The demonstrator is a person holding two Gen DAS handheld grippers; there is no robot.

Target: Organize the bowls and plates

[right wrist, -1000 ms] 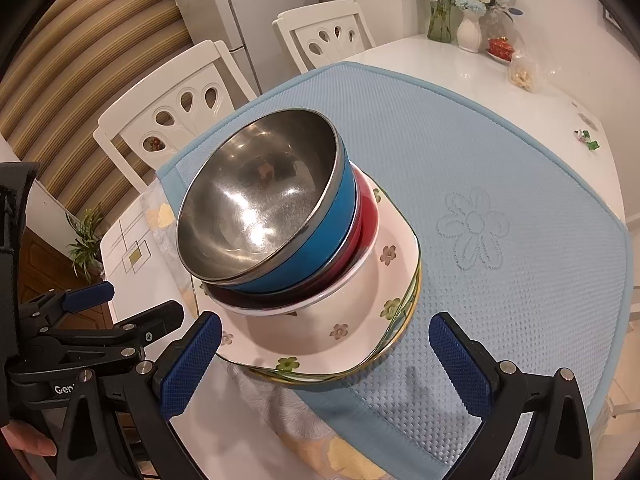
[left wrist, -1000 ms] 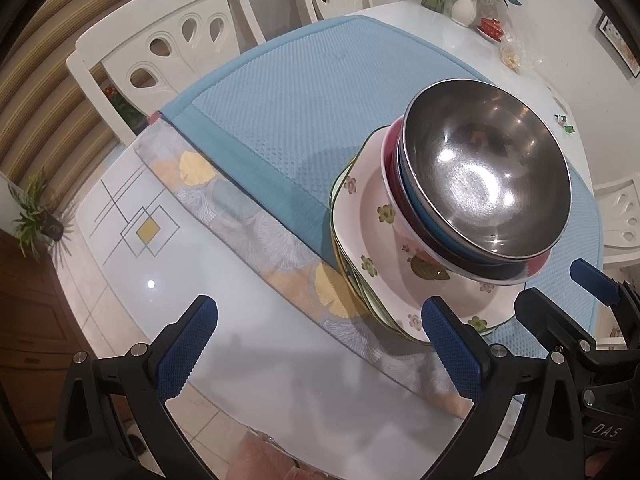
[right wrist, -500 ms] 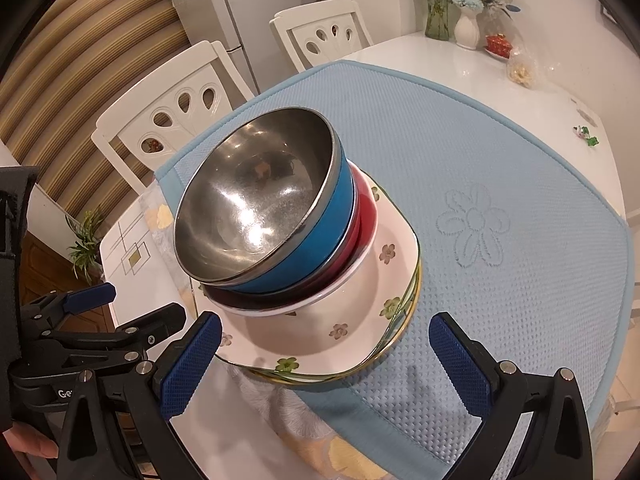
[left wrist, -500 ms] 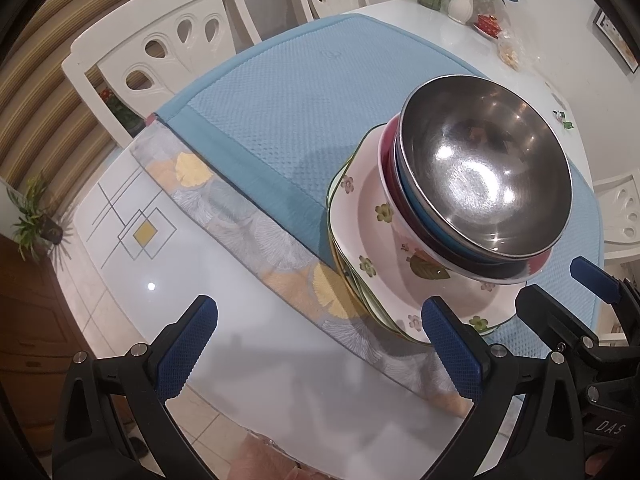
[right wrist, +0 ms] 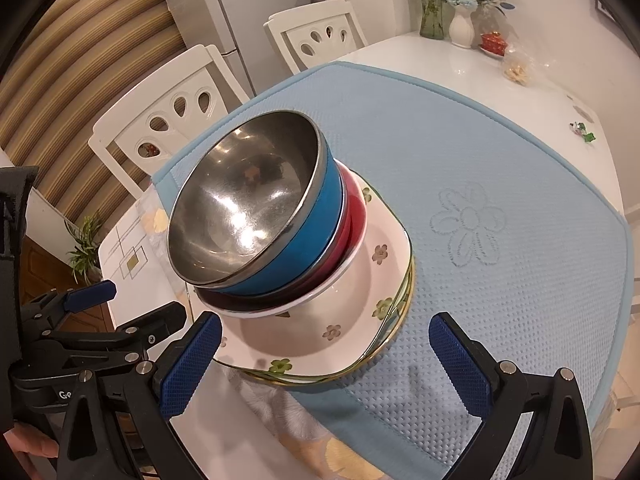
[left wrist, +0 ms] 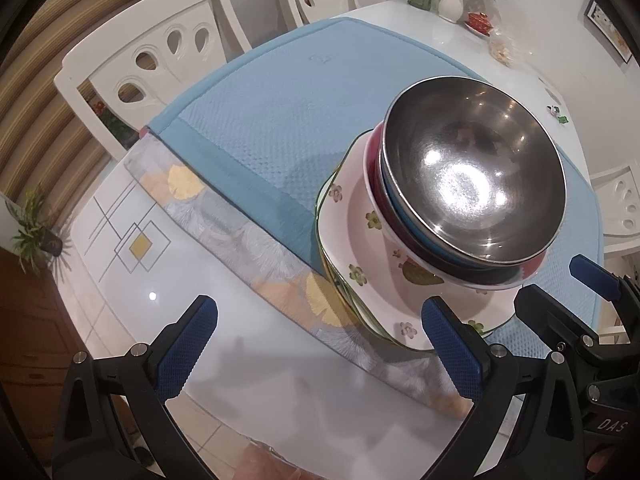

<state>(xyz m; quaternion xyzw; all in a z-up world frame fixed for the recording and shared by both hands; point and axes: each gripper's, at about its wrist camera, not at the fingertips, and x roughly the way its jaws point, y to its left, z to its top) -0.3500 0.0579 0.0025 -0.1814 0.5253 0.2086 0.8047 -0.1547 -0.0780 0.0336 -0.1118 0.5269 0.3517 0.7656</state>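
A stack stands near the front edge of the blue mat: floral square plates at the bottom, a red bowl on them, and a blue-sided steel bowl nested on top, tilted. My left gripper is open in front of the stack, over the bare table, holding nothing. My right gripper is open too, its fingers just short of the plates' near edge. The left gripper's body shows at the right wrist view's left.
White chairs stand behind the white table. A patterned runner lies along the mat's front edge. Vases with flowers, a red dish and a small bag sit at the far end.
Both grippers have drawn back and risen slightly from the stack; the views widened a little. The plates and bowls have not moved, and both grippers stay open.
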